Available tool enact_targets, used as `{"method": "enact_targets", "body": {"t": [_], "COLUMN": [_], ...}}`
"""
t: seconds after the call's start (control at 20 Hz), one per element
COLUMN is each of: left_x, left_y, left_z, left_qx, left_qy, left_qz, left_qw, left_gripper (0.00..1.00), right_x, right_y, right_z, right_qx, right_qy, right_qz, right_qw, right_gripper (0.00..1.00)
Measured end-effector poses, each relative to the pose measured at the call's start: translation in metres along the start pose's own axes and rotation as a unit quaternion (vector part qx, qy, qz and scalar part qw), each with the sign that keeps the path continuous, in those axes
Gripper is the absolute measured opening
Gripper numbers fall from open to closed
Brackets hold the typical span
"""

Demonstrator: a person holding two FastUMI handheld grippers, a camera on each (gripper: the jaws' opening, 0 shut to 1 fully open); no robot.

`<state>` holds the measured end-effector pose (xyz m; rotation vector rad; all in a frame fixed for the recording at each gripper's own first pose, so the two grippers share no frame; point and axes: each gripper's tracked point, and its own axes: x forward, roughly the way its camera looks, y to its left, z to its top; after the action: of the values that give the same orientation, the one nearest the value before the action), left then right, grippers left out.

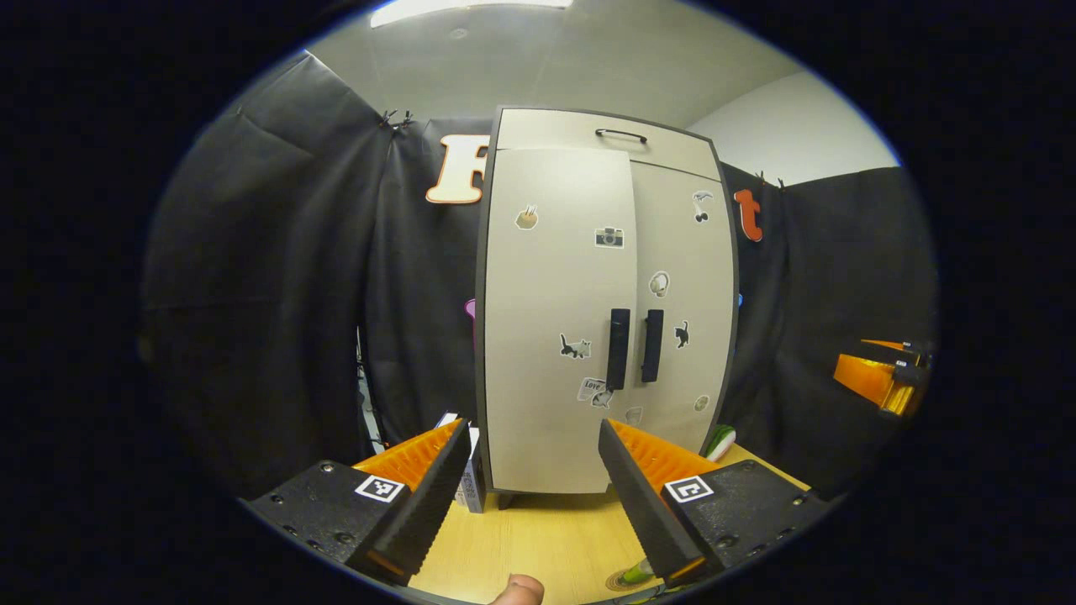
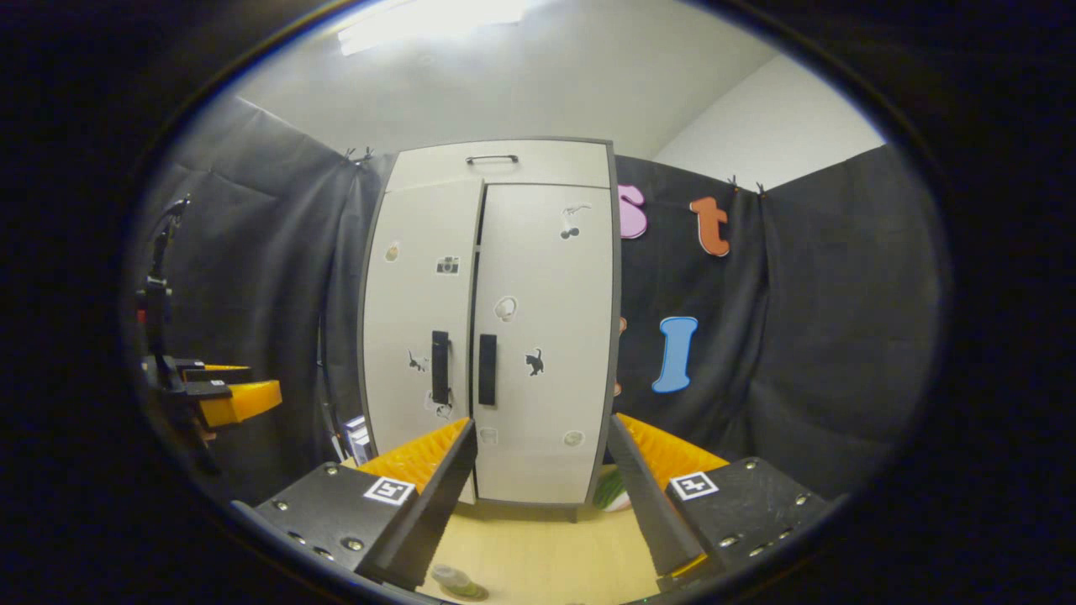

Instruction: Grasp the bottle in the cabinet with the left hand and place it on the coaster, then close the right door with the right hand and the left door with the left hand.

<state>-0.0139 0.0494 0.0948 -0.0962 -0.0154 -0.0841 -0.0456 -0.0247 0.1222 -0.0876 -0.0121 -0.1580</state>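
A: Black cloth hangs behind the cabinet, which stands on our pale wooden table. From the left gripper view we see both doors shut, the left door and the right door flush, their 2 dark handles side by side near the middle seam.

B: Agreed. The right gripper view gives us the same closed front, with the cabinet near the table's far edge. What does your side show that ours doesn't?

A: At the table's near edge, a green-and-clear thing sits on a round mat, probably the bottle on the coaster, just beside our left gripper's right finger, outside the gap. A fingertip pokes in at the bottom. We also see the other gripper far off at the right edge.

B: Our view has a small clear, green-based thing at the near edge, just below the left finger of our right gripper; we cannot tell if it is the same bottle. The left gripper hangs far left, in front of the cloth.

A: Our fingers stand wide apart, holding nothing.

B: Ours too, apart and empty, pointing at the cabinet's lower front.
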Motion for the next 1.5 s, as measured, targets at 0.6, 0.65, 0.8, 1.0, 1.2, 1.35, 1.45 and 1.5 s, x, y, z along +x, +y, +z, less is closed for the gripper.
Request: {"method": "enact_targets", "body": {"t": [0.6,0.65,0.8,1.0,1.2,1.35,1.45,1.5], "left_x": [0.003,0.004,0.007,0.009,0.01,0.012,0.013,0.016], "left_y": [-0.012,-0.013,-0.009,-0.011,-0.013,-0.017,-0.019,-0.022], "left_z": [0.005,0.006,0.011,0.012,0.007,0.002,0.004,0.008], "left_qx": [-0.018,-0.023,-0.019,-0.016,-0.014,-0.027,-0.032,-0.036], "left_qy": [-0.002,-0.002,-0.007,-0.005,0.0,0.007,0.005,0.0], "left_qz": [-0.008,-0.01,-0.003,-0.005,0.0,0.008,0.016,0.014], "left_qw": [1.0,1.0,1.0,1.0,1.0,1.0,0.999,0.999], "left_gripper": [0.97,0.97,0.97,0.94,0.96,0.96,0.92,0.96], "right_x": [-0.013,-0.013,-0.013,-0.012,-0.007,0.002,0.007,0.01], "right_y": [0.01,0.011,0.011,0.017,0.017,0.011,0.004,0.0], "right_z": [0.008,0.007,0.006,0.005,0.002,0.001,0.003,0.006], "right_qx": [-0.014,-0.016,-0.02,-0.027,-0.029,-0.028,-0.025,-0.024], "right_qy": [-0.008,-0.007,-0.011,-0.012,-0.009,-0.016,-0.018,-0.021], "right_qz": [0.007,0.008,0.007,0.011,0.02,0.026,0.029,0.03], "right_qw": [1.0,1.0,1.0,0.999,0.999,0.999,0.999,0.999], "right_gripper": [0.94,0.94,0.95,0.94,0.92,0.92,0.92,0.92]}}
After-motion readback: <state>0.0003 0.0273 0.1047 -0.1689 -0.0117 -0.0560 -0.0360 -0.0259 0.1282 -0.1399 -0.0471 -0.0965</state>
